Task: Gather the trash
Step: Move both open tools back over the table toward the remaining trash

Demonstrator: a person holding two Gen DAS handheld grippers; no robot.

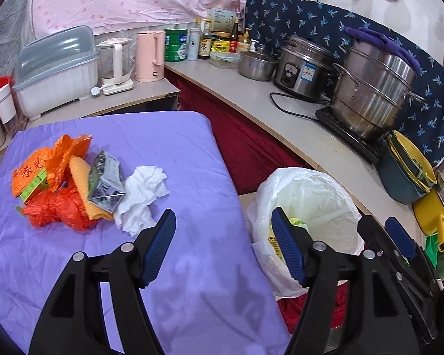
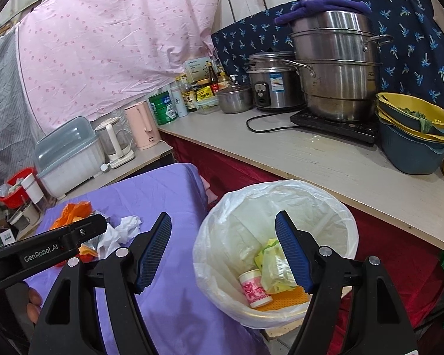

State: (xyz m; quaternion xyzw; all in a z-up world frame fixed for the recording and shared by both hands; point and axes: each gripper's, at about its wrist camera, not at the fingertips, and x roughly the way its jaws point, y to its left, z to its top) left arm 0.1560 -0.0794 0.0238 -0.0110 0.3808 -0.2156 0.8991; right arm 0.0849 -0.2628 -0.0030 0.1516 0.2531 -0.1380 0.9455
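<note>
- Left gripper [image 1: 223, 248] is hanging wide open, empty, beside the trash pile [image 1: 74, 189].
- Right gripper [image 2: 223, 251] is gaping open, nothing held, over the lined bin [image 2: 281, 207].

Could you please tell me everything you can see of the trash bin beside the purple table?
The bin is round and open-topped, lined with a thin, crinkled white plastic bag folded over its rim. It stands upright on the floor between the purple table and the counter. At the bottom lie a small pink-printed white cup on its side, a yellow-green wrapper and something orange.
</note>
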